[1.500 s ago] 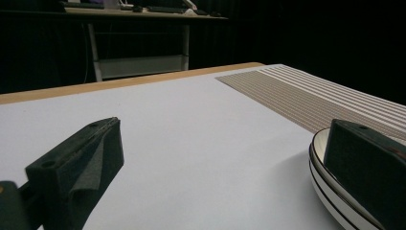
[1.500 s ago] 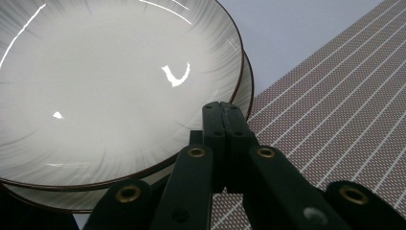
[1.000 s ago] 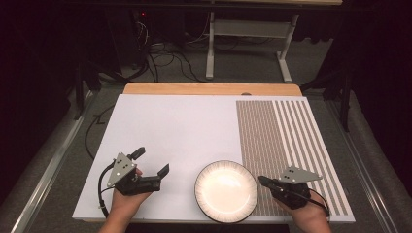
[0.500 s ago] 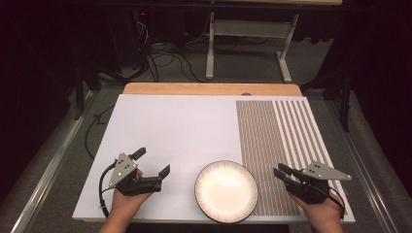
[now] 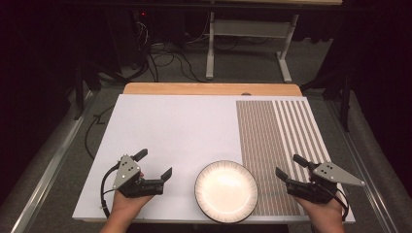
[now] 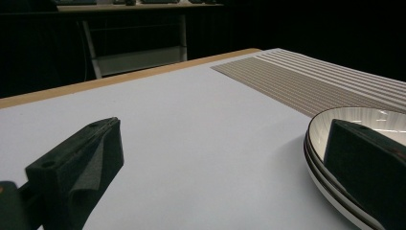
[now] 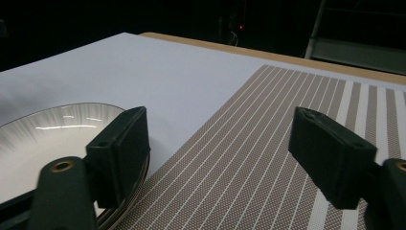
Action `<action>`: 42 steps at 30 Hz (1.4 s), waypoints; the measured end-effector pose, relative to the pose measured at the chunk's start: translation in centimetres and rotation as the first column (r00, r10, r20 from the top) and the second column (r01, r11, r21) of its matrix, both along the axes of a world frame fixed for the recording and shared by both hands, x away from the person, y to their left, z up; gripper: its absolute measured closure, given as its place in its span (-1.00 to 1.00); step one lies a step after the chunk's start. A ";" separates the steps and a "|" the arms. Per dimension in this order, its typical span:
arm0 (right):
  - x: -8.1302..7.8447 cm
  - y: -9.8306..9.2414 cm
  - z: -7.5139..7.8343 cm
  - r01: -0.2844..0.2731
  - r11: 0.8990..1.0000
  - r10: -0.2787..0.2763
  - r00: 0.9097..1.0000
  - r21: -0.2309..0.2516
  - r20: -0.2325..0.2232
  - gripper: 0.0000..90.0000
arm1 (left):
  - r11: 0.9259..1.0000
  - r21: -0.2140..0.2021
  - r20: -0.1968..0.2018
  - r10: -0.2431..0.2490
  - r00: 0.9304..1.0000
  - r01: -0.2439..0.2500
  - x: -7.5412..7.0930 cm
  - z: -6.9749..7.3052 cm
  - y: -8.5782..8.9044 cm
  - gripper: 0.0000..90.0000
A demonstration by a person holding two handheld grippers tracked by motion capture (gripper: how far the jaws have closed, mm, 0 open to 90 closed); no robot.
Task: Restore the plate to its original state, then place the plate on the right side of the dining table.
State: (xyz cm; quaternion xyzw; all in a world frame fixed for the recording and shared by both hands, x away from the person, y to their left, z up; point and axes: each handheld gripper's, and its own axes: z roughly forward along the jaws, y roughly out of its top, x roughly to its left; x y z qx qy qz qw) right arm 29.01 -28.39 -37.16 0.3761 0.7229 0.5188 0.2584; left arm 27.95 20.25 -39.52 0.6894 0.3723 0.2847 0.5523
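Centrally near front edge of surface: plate, round, no long axis. Right gripper just beside its right rim, just opened, empty, nearer; left gripper released, farther.

In the left gripper view the plate runs off the right and bottom edges, and a black finger hides part of its near rim. In the right gripper view the plate is cut by the left and bottom edges, and a finger covers part of its right rim. In the high view both forearms leave at the bottom edge, and the room beyond the bench is too dark to read.
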 end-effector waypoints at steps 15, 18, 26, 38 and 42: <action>-0.4 0.2 0.2 -0.004 1.000 0.003 0.999 0.005 0.034 -0.89 | 1.000 -0.008 0.017 0.008 1.000 -0.008 -0.2 0.5 -0.1 -0.99; -0.5 0.3 0.1 -0.017 1.000 0.018 0.999 -0.009 0.030 -0.85 | 1.000 -0.008 0.017 0.010 1.000 -0.009 -0.1 0.6 -0.2 -0.99; -0.5 0.7 -0.1 -0.041 0.999 0.042 0.999 -0.034 0.010 -0.59 | 1.000 -0.010 0.007 -0.007 1.000 0.007 0.0 0.4 -0.4 -0.99; -0.8 1.4 -0.4 -0.130 0.989 0.128 0.991 -0.067 -0.043 0.28 | 1.000 0.009 0.018 -0.008 1.000 0.008 -0.3 0.6 -0.7 -0.99; -0.6 1.8 -0.7 -0.187 0.980 0.181 0.980 -0.071 -0.089 0.54 | 1.000 0.012 0.018 -0.007 1.000 0.007 -0.3 0.7 -0.7 -0.99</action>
